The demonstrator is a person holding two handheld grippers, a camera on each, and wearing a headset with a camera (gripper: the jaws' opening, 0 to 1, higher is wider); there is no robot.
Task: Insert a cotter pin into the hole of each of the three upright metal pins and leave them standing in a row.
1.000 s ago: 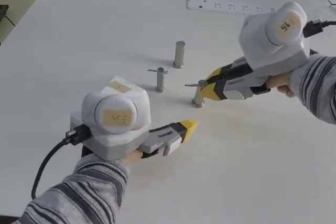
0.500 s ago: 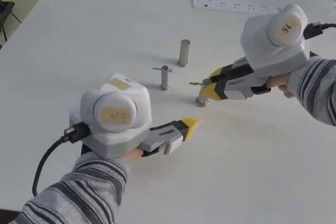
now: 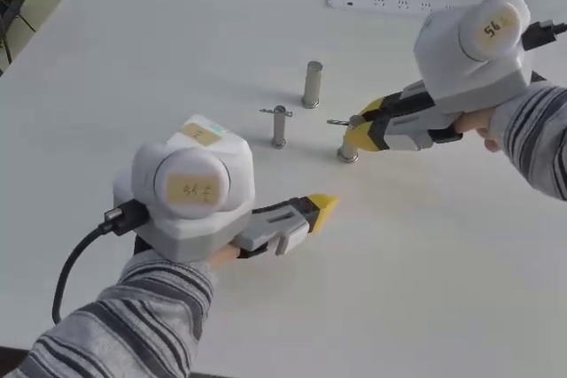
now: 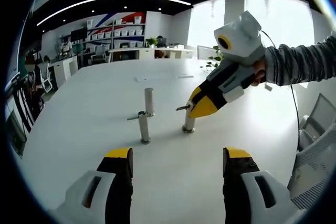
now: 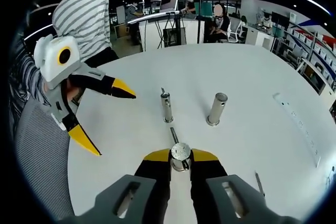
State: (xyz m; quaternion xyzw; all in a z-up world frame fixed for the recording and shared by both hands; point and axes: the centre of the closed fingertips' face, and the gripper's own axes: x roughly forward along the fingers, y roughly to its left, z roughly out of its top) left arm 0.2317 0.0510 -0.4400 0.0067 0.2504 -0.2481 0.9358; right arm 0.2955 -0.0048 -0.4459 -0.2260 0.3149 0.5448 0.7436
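Note:
Three upright metal pins stand on the white table. The far pin [image 3: 312, 84] [image 5: 216, 108] has nothing through it. A cotter pin crosses the top of the middle pin [image 3: 280, 126] [image 5: 167, 106]. My right gripper [image 3: 359, 133] [image 5: 180, 161] is at the top of the nearest pin [image 3: 348, 146] [image 5: 180, 152], its jaws shut on a cotter pin [image 3: 337, 121] [image 5: 173, 135] whose tip pokes out the far side. My left gripper [image 3: 317, 207] [image 4: 177, 156] hovers open and holds nothing, a short way in front of the row.
A white power strip [image 3: 381, 0] lies at the table's far edge. A loose cotter pin [image 5: 258, 182] rests on the table to the right of my right gripper. People and desks are in the background beyond the table.
The head view has shifted slightly. My right gripper stays at the nearest pin's top with the cotter pin, and my left gripper holds its place.

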